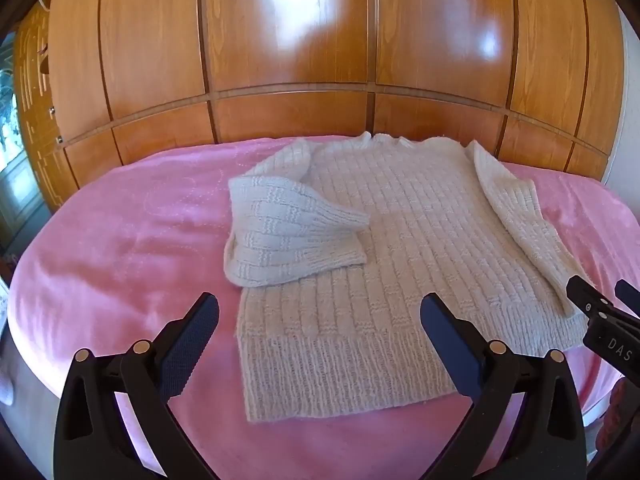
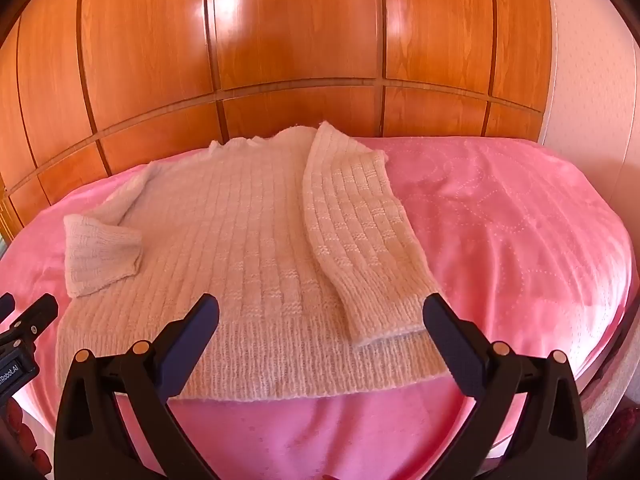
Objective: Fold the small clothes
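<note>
A cream knitted sweater (image 1: 384, 248) lies flat on a pink blanket (image 1: 120, 248), hem toward me; it also shows in the right wrist view (image 2: 240, 248). Its left sleeve (image 1: 288, 232) is folded in over the body. Its right sleeve (image 2: 360, 240) lies down along the right side of the body. My left gripper (image 1: 320, 320) is open and empty above the hem's left part. My right gripper (image 2: 320, 320) is open and empty above the hem, near the right cuff. Each gripper shows at the edge of the other's view: the right one in the left wrist view (image 1: 604, 300), the left one in the right wrist view (image 2: 24, 320).
The pink blanket (image 2: 520, 240) covers a bed. Glossy wooden wardrobe doors (image 1: 300, 60) stand right behind it. A pale wall (image 2: 592, 80) is at the right. A window (image 1: 12, 128) is at the far left.
</note>
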`<act>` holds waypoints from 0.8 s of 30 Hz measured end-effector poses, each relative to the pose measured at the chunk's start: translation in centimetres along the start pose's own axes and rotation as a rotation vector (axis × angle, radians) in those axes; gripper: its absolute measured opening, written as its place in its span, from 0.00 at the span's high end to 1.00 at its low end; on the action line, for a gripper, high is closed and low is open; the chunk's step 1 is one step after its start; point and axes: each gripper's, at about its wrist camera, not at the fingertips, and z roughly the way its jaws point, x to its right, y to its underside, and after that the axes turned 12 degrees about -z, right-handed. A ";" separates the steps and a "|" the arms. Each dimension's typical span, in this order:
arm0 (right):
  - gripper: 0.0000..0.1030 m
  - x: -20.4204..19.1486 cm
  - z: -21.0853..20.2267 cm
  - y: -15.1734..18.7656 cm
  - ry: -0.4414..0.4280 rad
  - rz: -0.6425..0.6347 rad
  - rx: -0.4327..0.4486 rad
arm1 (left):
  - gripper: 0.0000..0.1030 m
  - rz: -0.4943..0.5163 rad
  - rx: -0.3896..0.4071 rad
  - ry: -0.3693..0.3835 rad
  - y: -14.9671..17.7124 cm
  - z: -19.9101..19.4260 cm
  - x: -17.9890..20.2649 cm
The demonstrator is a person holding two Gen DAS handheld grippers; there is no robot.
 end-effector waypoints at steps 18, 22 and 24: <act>0.02 -0.2 -0.1 0.1 -0.001 0.005 -0.016 | 0.03 0.002 -0.037 -0.004 0.2 0.9 0.3; 0.02 -0.2 0.0 0.3 0.001 0.008 -0.022 | 0.03 -0.002 -0.043 -0.007 0.1 1.0 0.2; 0.02 -0.2 0.2 0.3 0.000 0.009 -0.029 | 0.03 -0.003 -0.043 -0.007 0.0 1.1 0.2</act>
